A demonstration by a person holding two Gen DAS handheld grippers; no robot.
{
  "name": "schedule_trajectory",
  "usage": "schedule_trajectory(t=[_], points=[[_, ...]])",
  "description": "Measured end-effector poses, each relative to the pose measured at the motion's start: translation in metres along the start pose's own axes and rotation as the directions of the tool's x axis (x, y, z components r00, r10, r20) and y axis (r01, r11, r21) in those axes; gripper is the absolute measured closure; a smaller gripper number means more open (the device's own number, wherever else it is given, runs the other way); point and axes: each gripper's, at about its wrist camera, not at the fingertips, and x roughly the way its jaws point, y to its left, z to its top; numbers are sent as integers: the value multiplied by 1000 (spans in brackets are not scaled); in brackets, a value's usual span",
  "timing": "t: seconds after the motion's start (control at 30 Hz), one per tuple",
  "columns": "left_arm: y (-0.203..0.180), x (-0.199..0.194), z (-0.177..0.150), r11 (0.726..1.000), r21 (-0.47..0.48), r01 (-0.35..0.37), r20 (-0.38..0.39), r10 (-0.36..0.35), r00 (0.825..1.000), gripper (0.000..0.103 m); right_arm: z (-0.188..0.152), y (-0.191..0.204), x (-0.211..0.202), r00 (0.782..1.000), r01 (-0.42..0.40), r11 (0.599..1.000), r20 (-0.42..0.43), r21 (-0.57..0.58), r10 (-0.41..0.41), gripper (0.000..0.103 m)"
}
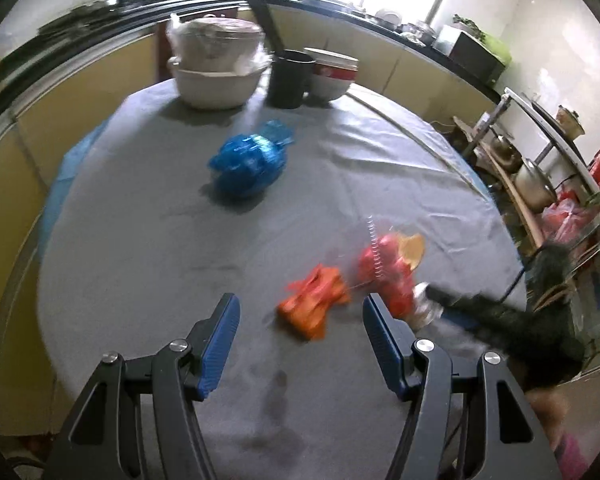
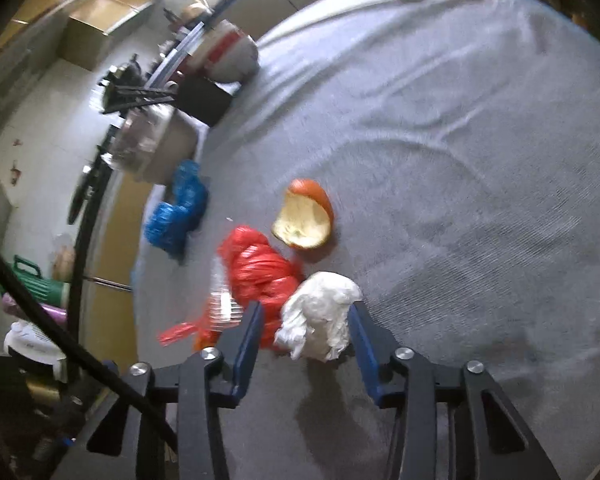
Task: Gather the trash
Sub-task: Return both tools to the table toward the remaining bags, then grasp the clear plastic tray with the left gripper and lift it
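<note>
- Left wrist view: left gripper (image 1: 300,312) is hanging over the grey-clothed round table (image 1: 140,240), jaws standing wide, nothing between them, only bare cloth.
- Orange wrapper (image 1: 314,300) is lying crumpled on the cloth just ahead of the fingertips, blurred.
- Red plastic bag (image 1: 392,276) is sitting just right of the wrapper, a piece of orange peel (image 1: 412,250) beside its far edge.
- Right gripper (image 1: 440,298) is reaching in from the right edge, its tip at something white beside the red bag; too smeared to read its jaws here.
- Blue plastic bag (image 1: 246,166) is lying alone mid-table, well apart from the rest.
- Bowls (image 1: 216,80) and a dark cup (image 1: 290,78) are standing at the far rim.
- Right wrist view: right gripper (image 2: 306,320) is pointing down at a crumpled white tissue wad (image 2: 320,320), which is sitting between the two blue pads.
- Right pad appears to be touching the wad; left pad is showing a slim gap, so jaws are partway closed, not yet clamped.
- Red plastic bag (image 2: 260,272) is touching the wad's left side; orange peel (image 2: 306,220) just beyond; blue plastic bag (image 2: 178,210) further left near the table edge.
</note>
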Motion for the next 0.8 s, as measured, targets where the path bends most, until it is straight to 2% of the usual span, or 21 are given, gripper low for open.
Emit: schedule_trajectory(t=[0.23,0.33,0.43,0.5,0.57,0.63,0.7,0.77,0.8], points=[[-19,45,22,999,-32,34,-68,-36,997,38,-6,-1,-6,1000,8,998,22,-59,-6,69],[-32,61,29,999,-1,42,-79,-42,996,38,-10,-10,-21,999,27,997,43,-75,-24,70],[-45,85,33,998,37,59,-126,-54,991,38,-13,-20,-30,999,22,997,31,-70,-20,70],[-47,102,33,998,20,52,-162,-49,986,45,-17,-24,-32,1000,16,998,21,-68,-15,70],[-48,110,32,994,-5,107,-176,-106,979,51,-21,-28,-32,1000,25,997,18,-69,-24,70],[-50,109,32,995,-7,104,-155,-104,982,54,-26,-33,-31,999,32,997,11,-66,-31,70],[-54,103,31,995,13,103,-128,-101,987,65,-30,-37,-28,1000,27,998,2,-56,-27,70],[-56,92,29,993,35,112,-92,-108,990,90,-32,-37,-30,999,31,998,14,-61,-30,70],[-56,87,29,991,44,124,-84,-120,989,95,-33,-37,-32,999,35,997,20,-67,-34,70]])
